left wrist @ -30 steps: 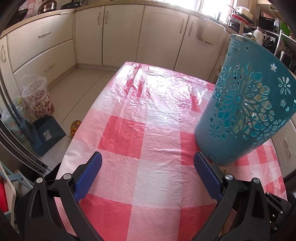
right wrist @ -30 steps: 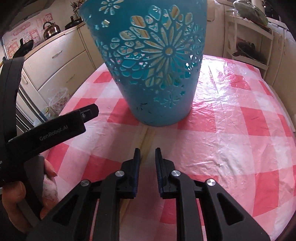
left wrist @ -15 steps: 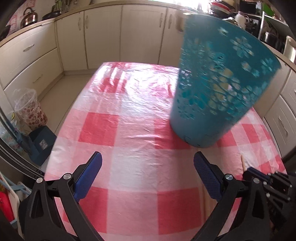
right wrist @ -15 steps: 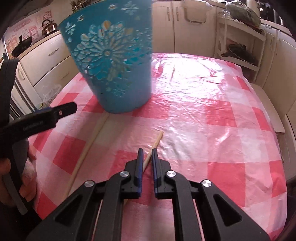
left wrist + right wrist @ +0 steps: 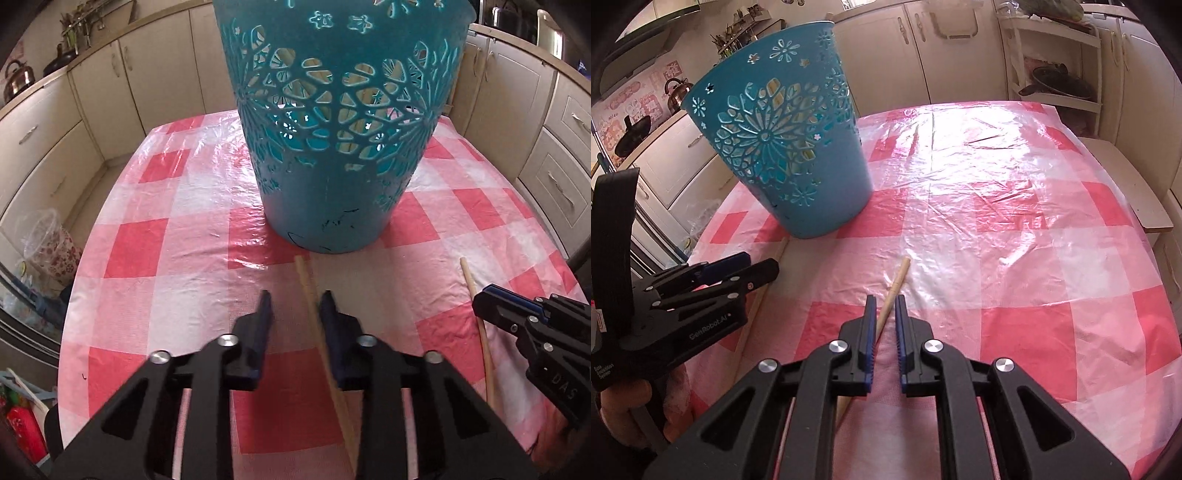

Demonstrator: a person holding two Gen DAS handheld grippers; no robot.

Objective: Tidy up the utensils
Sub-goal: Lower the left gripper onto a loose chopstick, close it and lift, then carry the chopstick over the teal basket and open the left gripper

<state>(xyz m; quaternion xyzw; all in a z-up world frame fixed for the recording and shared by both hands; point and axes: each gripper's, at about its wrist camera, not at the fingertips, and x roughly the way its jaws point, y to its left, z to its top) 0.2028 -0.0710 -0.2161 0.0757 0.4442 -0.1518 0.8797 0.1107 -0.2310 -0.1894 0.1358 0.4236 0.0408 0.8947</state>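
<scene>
On the left, our left gripper (image 5: 295, 308) hangs low over the checked cloth (image 5: 155, 258), its jaws partly open with a clear gap. A long stick (image 5: 314, 306) runs between them, lying flat on the cloth close to the right-hand pad, its far tip just short of the foot of the teal basket (image 5: 332, 147). The pads are not yet pressing on it, as far as we can tell. The basket stands upright straight ahead, with pale shapes showing through its cut-outs; we cannot tell what they are.

To the right, a second stick (image 5: 892, 291) lies apart from the first. Our right gripper (image 5: 884, 325) straddles it with jaws nearly closed, a narrow slot left between the pads. The stick crosses that slot at a slant, near the left pad; we cannot tell whether it is touched, and it looks to be lying on the cloth, not lifted.

We judge the step in hand to be gripping both sticks for the basket. To do it well, we should centre each stick between the pads, turn the right wrist so the pads run square to its stick, and close firmly before lifting. Thin round sticks may roll or pivot in the grip, so a hold nearer mid-length helps. The cloth is slick and wrinkled; we should keep the fingertips from dragging on it.
</scene>
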